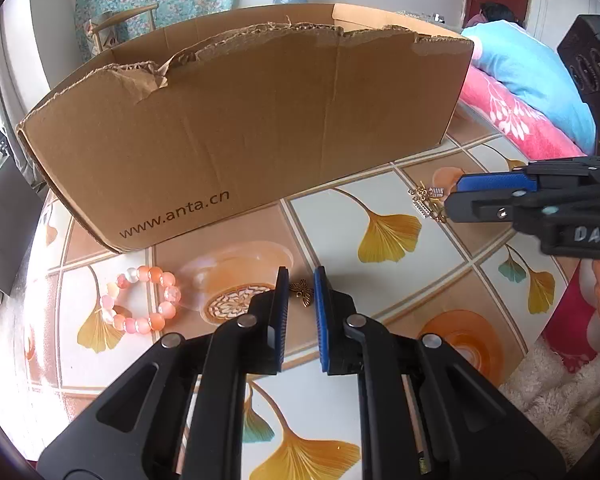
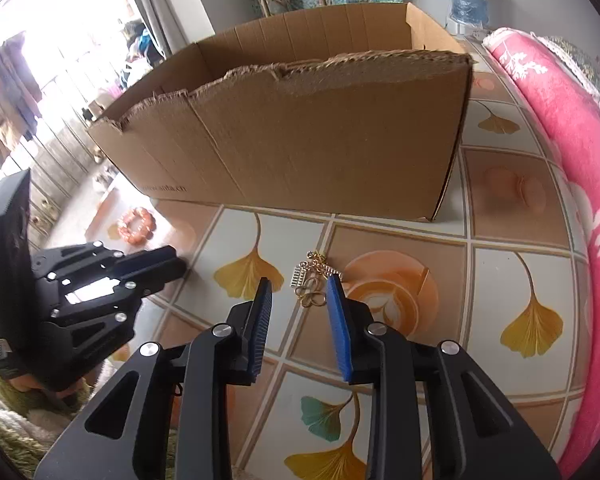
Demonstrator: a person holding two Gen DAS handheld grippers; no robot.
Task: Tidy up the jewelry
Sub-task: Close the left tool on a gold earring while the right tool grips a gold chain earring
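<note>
My left gripper (image 1: 301, 282) is clamped on a small bronze butterfly charm (image 1: 302, 290), held between the blue pads just above the tablecloth (image 1: 384, 280). My right gripper (image 2: 298, 294) stands apart; a gold earring cluster (image 2: 311, 280) lies on the cloth between its tips, and I see no pad pressing on it. A pink bead bracelet (image 1: 142, 300) lies left of the charm. Beyond stands an open cardboard box (image 1: 240, 120).
</note>
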